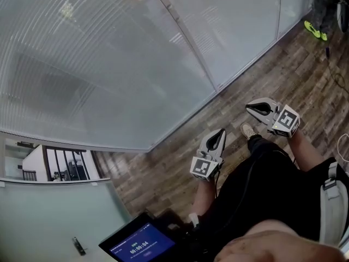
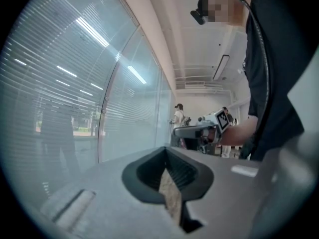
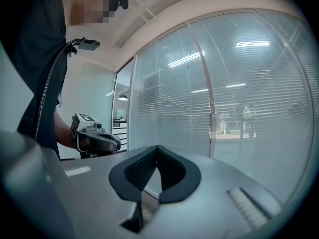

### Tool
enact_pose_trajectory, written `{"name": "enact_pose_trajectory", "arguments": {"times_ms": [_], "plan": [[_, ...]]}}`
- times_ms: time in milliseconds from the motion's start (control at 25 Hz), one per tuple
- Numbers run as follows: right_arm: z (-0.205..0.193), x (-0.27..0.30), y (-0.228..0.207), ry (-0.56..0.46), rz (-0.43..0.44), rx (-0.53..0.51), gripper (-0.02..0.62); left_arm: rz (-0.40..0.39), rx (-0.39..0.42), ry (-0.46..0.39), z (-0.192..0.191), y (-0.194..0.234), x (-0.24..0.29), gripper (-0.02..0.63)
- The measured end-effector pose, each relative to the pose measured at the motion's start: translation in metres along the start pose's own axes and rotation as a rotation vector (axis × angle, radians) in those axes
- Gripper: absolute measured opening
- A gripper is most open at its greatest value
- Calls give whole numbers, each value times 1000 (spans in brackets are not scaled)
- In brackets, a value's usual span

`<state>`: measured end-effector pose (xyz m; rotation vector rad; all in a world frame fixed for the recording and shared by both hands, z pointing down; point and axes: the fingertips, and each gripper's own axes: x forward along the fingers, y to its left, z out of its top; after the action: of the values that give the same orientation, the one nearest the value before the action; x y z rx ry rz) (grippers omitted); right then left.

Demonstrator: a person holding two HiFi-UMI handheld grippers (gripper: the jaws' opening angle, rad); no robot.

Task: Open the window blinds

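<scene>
The window blinds [image 1: 103,53] hang shut behind a glass wall, their thin horizontal slats filling the upper left of the head view. They also show in the left gripper view [image 2: 60,83] and the right gripper view [image 3: 239,98]. My left gripper [image 1: 220,134] is held level above the floor, pointing at the glass, shut and empty [image 2: 167,151]. To its right, my right gripper [image 1: 251,108] is also shut with nothing between its fingers [image 3: 157,148]. Both are well short of the glass. No cord or wand is visible.
A metal post [image 1: 188,37] divides the glass panes. Wood plank floor [image 1: 163,162] runs along the wall's foot. A tablet with a blue screen [image 1: 140,245] sits at the bottom. A person with neon shoes [image 1: 314,29] stands far right. A door handle [image 1: 79,246] shows at lower left.
</scene>
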<state>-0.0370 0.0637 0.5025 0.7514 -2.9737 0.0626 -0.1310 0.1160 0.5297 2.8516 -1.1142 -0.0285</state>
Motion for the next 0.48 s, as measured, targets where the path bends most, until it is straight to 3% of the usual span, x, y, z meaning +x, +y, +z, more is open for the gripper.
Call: {"name": "enact_pose_trajectory", "arguments": {"times_ms": [480], "plan": [[6,42,-41,5,105,2,3,72,7,12,10,45,35,-3]]}}
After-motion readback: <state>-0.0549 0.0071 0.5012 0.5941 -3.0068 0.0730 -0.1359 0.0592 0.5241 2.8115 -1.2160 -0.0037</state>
